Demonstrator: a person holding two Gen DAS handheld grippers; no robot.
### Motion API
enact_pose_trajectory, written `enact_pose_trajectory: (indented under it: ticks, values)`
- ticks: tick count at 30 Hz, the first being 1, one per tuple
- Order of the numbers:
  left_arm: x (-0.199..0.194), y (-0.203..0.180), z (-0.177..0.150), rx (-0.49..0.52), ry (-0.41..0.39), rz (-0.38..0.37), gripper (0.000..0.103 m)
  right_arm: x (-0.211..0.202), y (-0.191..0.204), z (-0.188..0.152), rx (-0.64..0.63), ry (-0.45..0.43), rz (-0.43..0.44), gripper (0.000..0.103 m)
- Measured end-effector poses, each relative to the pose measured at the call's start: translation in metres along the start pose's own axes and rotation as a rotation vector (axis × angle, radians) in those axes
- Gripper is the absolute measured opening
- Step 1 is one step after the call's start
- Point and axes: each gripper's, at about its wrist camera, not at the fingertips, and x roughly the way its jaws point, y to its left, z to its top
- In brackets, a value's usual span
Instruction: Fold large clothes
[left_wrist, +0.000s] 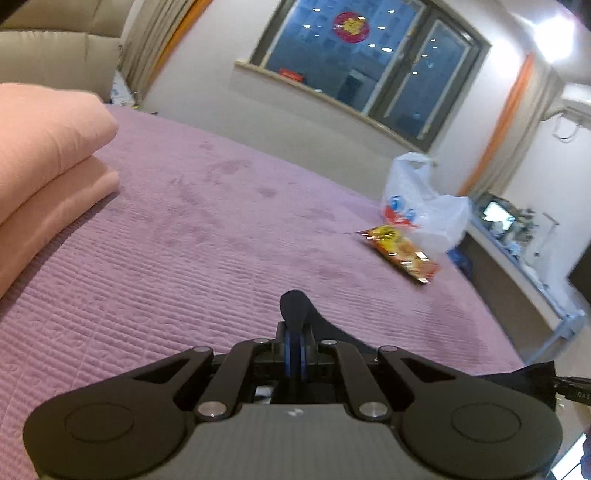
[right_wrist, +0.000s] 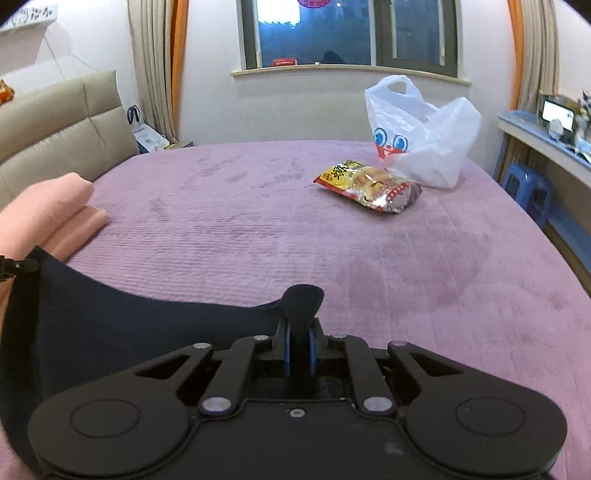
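Observation:
A dark navy garment (right_wrist: 110, 325) hangs stretched between my two grippers above the purple bedspread (right_wrist: 258, 229). My left gripper (left_wrist: 294, 345) is shut on one edge of it; a fold of cloth (left_wrist: 295, 306) pokes up between the blue pads. My right gripper (right_wrist: 300, 349) is shut on the other edge, and the cloth sags away to the left of it. In the left wrist view the garment (left_wrist: 532, 380) trails off to the lower right. The rest of the garment is hidden under the grippers.
A folded pink blanket (left_wrist: 44, 155) lies at the left of the bed, also seen in the right wrist view (right_wrist: 55, 206). A snack packet (right_wrist: 369, 184) and a white plastic bag (right_wrist: 421, 136) lie at the far right. A padded headboard (right_wrist: 62, 129) is left, a shelf (right_wrist: 546, 144) right.

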Motion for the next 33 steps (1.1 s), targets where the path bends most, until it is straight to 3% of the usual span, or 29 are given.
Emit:
enact_pose_trajectory:
  ticks: [5,9,11,12,13,15,18,20,21,24,27,29,33]
  values:
    - [0.075,0.021,-0.029,-0.029,0.075,0.15,0.006,0.102,-0.009,-0.021,0.048,0.159,-0.046,0.012]
    - [0.108,0.032,-0.057,-0.037,0.142,0.216,0.008,0.142,-0.008,-0.045,0.059,0.272,-0.053,0.015]
    - [0.107,0.033,-0.057,-0.036,0.135,0.229,0.014,0.142,-0.005,-0.041,0.036,0.276,-0.07,0.017]
    - [0.105,0.033,-0.053,-0.043,0.13,0.238,0.016,0.14,-0.005,-0.037,0.033,0.282,-0.073,0.024]
    - [0.099,0.033,-0.05,-0.048,0.114,0.253,0.018,0.136,-0.005,-0.033,0.032,0.286,-0.081,0.038]
    - [0.081,0.031,-0.037,-0.05,0.075,0.282,0.017,0.117,-0.006,-0.02,0.024,0.277,-0.099,0.046]
    - [0.045,0.009,-0.026,0.0,0.008,0.264,0.017,0.07,0.009,-0.002,0.01,0.2,-0.045,0.046]
    - [0.03,-0.007,-0.025,0.0,0.01,0.212,0.016,0.049,0.034,0.004,-0.005,0.179,0.01,0.048]
    - [0.026,-0.015,-0.028,-0.011,0.02,0.171,0.016,0.046,0.049,0.004,-0.008,0.187,0.039,0.045]
    - [0.033,-0.038,-0.051,-0.02,0.084,0.091,0.017,0.06,0.105,-0.012,-0.043,0.231,0.151,0.005]
    - [0.059,-0.037,-0.082,-0.052,0.151,0.122,0.018,0.092,0.142,-0.035,-0.075,0.276,0.172,0.004]
    - [0.071,-0.027,-0.095,-0.087,0.173,0.15,0.015,0.119,0.155,-0.053,-0.08,0.344,0.134,0.003]
    - [0.072,0.002,-0.1,-0.209,0.174,0.098,0.006,0.142,0.152,-0.059,0.006,0.386,0.107,0.0]
